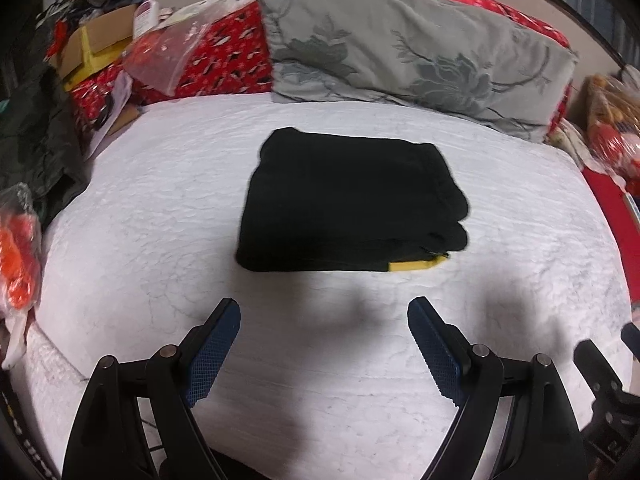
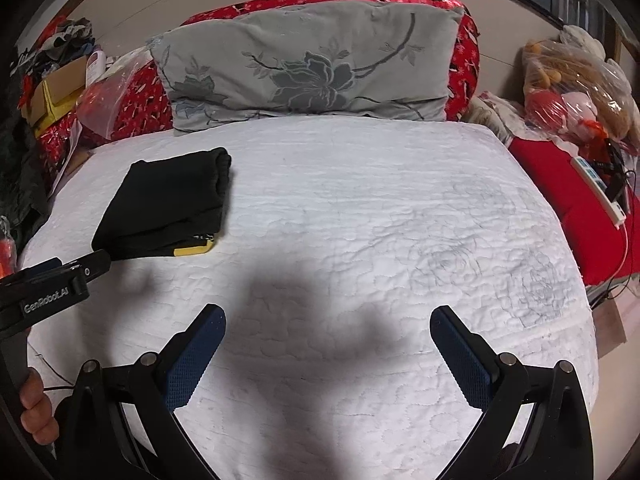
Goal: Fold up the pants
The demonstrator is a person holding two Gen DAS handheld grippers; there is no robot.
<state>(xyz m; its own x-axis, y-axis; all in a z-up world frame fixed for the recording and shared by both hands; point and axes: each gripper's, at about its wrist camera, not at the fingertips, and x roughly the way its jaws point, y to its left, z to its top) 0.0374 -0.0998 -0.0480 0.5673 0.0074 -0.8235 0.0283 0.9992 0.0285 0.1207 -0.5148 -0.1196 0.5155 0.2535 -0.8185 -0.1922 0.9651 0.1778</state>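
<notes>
Matt black cloth pants (image 1: 348,204); white quilted bedspread (image 1: 160,208), rough.

Grey pillow (image 2: 308,68) (floral) — white quilt (image 2: 360,208)

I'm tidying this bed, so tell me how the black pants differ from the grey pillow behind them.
The black pants are plain apart from a yellow patch at one corner; the grey pillow carries a darker flower pattern. The pants lie flat, folded into a compact stack, while the pillow leans propped against the red bedding. The pillow is wider than the stack. Both rest on the white quilt.
</notes>
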